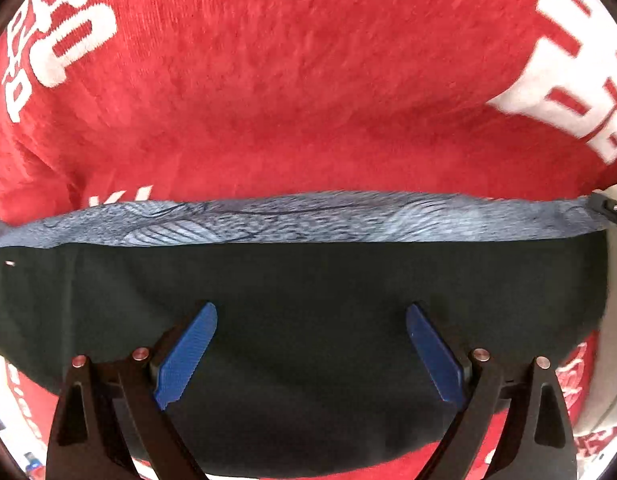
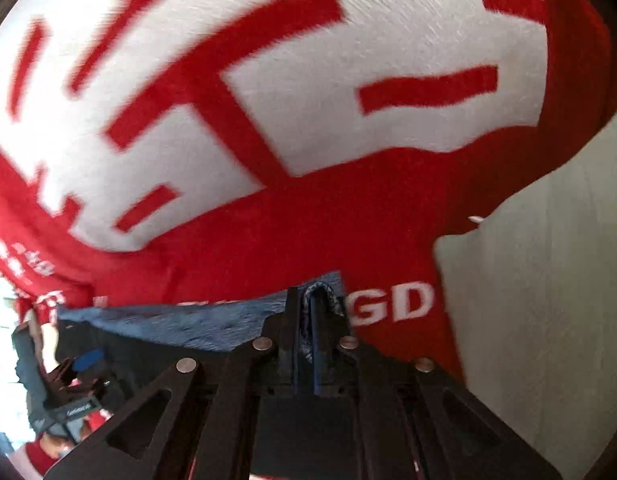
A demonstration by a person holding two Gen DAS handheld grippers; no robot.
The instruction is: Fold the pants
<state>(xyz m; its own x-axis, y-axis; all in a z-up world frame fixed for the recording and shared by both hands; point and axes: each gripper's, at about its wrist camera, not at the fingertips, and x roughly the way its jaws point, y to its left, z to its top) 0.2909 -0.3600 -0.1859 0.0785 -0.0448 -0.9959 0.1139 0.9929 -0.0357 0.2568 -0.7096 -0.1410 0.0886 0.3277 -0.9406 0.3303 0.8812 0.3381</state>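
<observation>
Your right tongs (image 2: pixel 314 312) clamp the patterned blue-grey waistband (image 1: pixel 300 220) at its 3 o'clock end, anchoring the dark pants (image 1: pixel 308 280) on the red-and-white printed blanket (image 1: pixel 288 100); your left tongs (image 1: pixel 311 324) hover agape above them.

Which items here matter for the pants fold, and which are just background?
In the job:
- dark pants with blue-grey patterned waistband
- right gripper, shut on the waistband corner
- left gripper, open over the dark fabric

Just there:
- red fleece blanket with white lettering, spread beneath the pants
- pale grey surface past the blanket's edge
</observation>
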